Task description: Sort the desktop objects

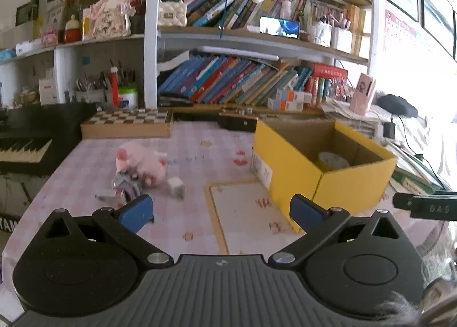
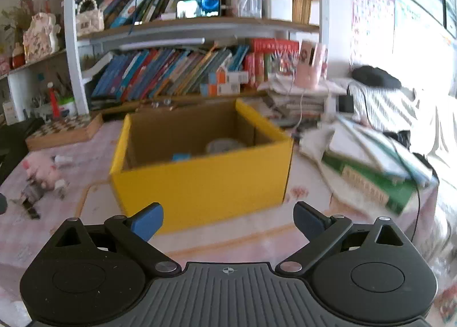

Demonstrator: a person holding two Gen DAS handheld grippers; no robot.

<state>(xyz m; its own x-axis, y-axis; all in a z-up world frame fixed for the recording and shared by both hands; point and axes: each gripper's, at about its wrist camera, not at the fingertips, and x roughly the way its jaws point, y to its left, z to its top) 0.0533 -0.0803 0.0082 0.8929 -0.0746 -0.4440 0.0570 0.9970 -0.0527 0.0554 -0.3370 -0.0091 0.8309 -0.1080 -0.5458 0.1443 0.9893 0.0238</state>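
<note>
Yellow box (tape roll inside); left gripper, right gripper both spread, empty.

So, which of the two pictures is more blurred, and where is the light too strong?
Right wrist view: motion blur smears the yellow cardboard box and the stack of green and white books; the window side at right is washed out. Left wrist view: sharper, with the pink plush toy only slightly soft and the right edge overexposed. Both bend the shelves, fisheye fashion.
</note>
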